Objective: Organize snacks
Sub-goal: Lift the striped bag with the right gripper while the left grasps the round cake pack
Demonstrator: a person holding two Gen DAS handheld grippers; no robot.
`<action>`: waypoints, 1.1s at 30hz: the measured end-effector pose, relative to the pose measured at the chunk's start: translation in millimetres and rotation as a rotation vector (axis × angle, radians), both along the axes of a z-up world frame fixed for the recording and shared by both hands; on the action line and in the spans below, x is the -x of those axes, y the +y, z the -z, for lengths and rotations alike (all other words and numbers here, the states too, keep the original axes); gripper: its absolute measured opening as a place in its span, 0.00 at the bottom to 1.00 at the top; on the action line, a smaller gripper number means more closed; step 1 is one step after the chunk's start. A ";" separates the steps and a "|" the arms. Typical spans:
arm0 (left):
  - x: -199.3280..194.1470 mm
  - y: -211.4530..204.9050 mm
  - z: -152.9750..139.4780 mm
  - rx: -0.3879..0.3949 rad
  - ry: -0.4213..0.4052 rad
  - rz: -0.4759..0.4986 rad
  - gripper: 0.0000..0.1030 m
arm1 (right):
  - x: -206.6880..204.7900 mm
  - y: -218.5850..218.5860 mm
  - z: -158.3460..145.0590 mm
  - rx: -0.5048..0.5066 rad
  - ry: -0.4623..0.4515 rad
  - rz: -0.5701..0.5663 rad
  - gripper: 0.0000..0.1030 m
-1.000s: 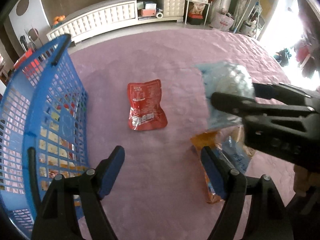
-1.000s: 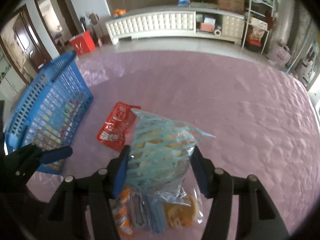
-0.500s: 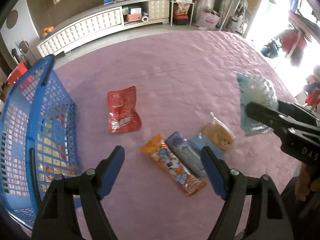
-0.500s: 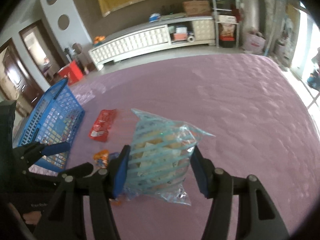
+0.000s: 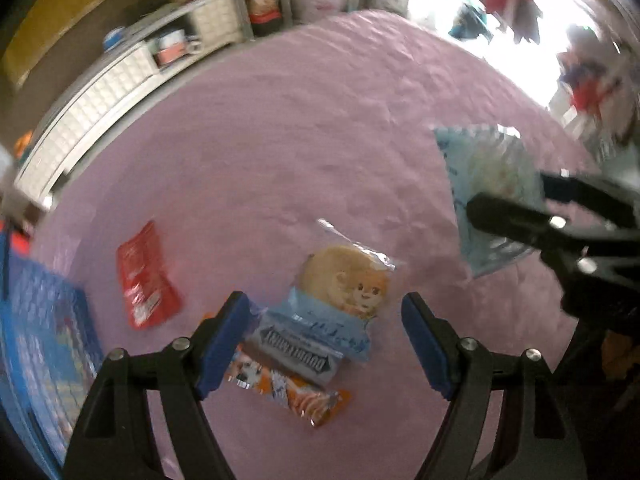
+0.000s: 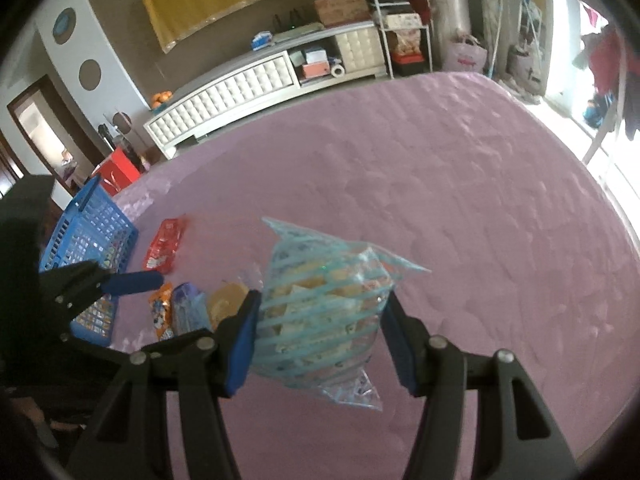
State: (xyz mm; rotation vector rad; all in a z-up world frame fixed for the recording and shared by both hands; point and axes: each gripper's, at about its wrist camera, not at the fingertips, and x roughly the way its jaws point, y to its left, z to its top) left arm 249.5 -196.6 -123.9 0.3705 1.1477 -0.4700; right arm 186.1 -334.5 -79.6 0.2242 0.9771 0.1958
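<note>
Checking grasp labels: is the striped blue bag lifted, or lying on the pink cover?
Lifted. The right tool is shut on the striped blue bag, which hangs clear of the pink cover.

Your left gripper [image 5: 326,340] hangs with its jaws apart and nothing clamped, over a small pile on the pink cover [image 5: 304,144]: a cookie pack [image 5: 340,292] on top, a grey bar [image 5: 296,348] under it, an orange bar [image 5: 292,394] lowest. A red pouch [image 5: 144,280] lies apart to the left, and just beyond it the blue basket [image 5: 44,344] fills the left edge, blurred. At the right, your right gripper [image 5: 516,204] carries a pale blue bag [image 5: 486,176] between its jaws, clear of the cover.
</note>
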 end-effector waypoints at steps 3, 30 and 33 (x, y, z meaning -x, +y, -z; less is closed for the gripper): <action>-9.4 -10.1 12.8 -0.030 0.043 0.065 0.74 | 0.9 -4.1 3.4 -0.009 0.007 0.013 0.61; 0.9 18.7 -19.8 0.115 -0.085 0.002 0.50 | 18.0 29.8 -14.7 0.143 -0.021 -0.072 0.61; 14.0 36.3 -44.6 0.160 -0.133 -0.039 0.50 | 29.2 44.4 -39.8 0.150 -0.077 -0.115 0.61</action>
